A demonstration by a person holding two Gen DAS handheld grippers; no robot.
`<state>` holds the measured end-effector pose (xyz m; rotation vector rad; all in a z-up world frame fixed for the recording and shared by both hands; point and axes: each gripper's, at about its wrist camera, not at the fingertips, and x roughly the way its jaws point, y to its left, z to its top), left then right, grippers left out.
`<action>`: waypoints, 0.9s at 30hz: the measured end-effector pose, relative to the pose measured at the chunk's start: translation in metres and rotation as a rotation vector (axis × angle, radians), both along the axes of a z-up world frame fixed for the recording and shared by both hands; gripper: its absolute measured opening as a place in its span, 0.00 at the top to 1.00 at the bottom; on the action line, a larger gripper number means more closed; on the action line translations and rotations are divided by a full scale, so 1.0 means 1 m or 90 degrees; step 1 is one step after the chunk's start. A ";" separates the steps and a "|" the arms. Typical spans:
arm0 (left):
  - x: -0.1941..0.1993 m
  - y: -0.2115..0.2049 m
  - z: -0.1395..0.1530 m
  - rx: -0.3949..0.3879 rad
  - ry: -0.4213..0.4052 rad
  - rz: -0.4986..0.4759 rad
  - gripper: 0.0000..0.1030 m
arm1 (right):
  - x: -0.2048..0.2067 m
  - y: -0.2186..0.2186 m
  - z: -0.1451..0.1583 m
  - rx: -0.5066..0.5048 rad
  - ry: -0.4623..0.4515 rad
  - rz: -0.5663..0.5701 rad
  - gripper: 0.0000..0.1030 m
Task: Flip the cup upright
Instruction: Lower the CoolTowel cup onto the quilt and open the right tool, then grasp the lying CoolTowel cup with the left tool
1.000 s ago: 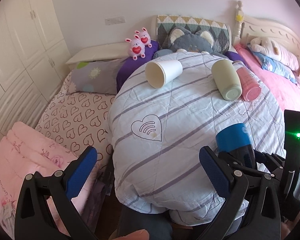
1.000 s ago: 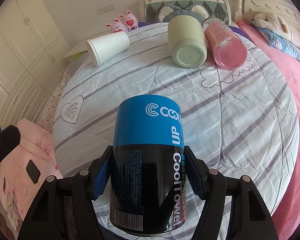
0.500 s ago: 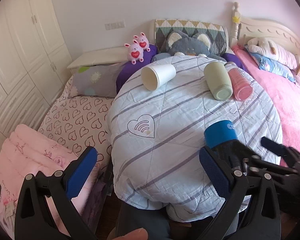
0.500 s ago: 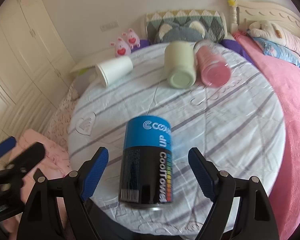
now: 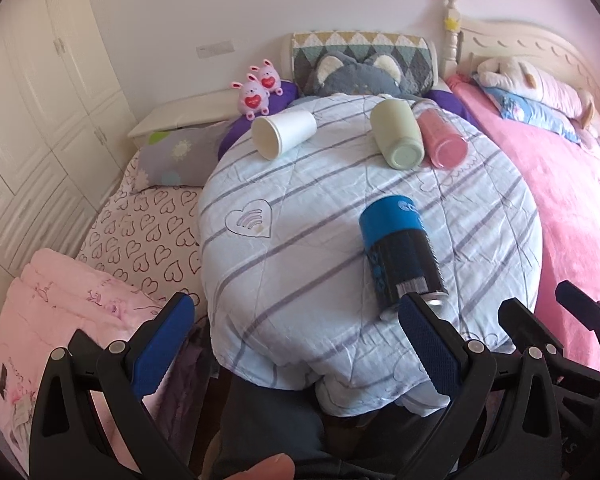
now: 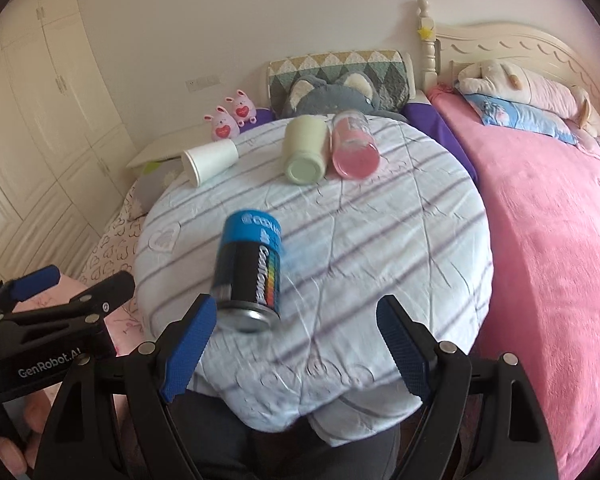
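A blue and black can-shaped cup (image 5: pixel 398 254) (image 6: pixel 251 270) stands on the striped quilt-covered round table (image 5: pixel 312 216), blue end up; it looks blurred and tilted in the right wrist view. A white paper cup (image 5: pixel 283 133) (image 6: pixel 211 161), a pale green cup (image 5: pixel 398 140) (image 6: pixel 305 154) and a pink cup (image 5: pixel 442 142) (image 6: pixel 354 150) lie on their sides at the far edge. My left gripper (image 5: pixel 296 350) is open and empty at the table's near edge. My right gripper (image 6: pixel 296 350) is open and empty, just behind the blue cup.
A bed with a pink blanket (image 6: pixel 548 232) lies to the right. Heart-print bedding (image 5: pixel 140 232) and folded pink blankets (image 5: pixel 48 312) lie to the left. Plush toys (image 5: pixel 260 88) and pillows sit behind the table. White wardrobes (image 5: pixel 32 80) line the left wall.
My right gripper has opened, let go of the blue cup and drawn back from it. The cup now stands free on the table. Both grippers have pulled back from the table.
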<state>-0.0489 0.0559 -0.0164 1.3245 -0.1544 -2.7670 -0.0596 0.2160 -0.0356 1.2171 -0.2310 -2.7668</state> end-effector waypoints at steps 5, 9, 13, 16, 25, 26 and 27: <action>0.008 0.005 -0.002 -0.002 -0.002 -0.005 0.00 | 0.006 0.019 0.000 -0.010 0.004 -0.024 0.19; 0.010 0.006 -0.001 -0.003 0.000 -0.005 0.00 | 0.010 0.030 0.001 -0.017 0.007 -0.041 0.19; 0.012 0.007 -0.001 -0.003 -0.001 -0.006 0.00 | 0.011 0.035 0.000 -0.022 0.007 -0.047 0.19; 0.012 0.007 0.000 -0.004 -0.001 -0.007 0.00 | 0.012 0.035 0.000 -0.021 0.008 -0.045 0.19; 0.011 0.011 -0.002 -0.003 -0.010 -0.006 0.00 | 0.013 0.038 -0.002 -0.024 0.005 -0.045 0.19; 0.010 0.012 -0.003 -0.003 -0.012 -0.007 0.00 | 0.012 0.038 -0.001 -0.024 0.004 -0.045 0.19; 0.009 0.013 -0.003 -0.002 -0.014 -0.009 0.00 | 0.012 0.038 -0.002 -0.024 0.003 -0.045 0.19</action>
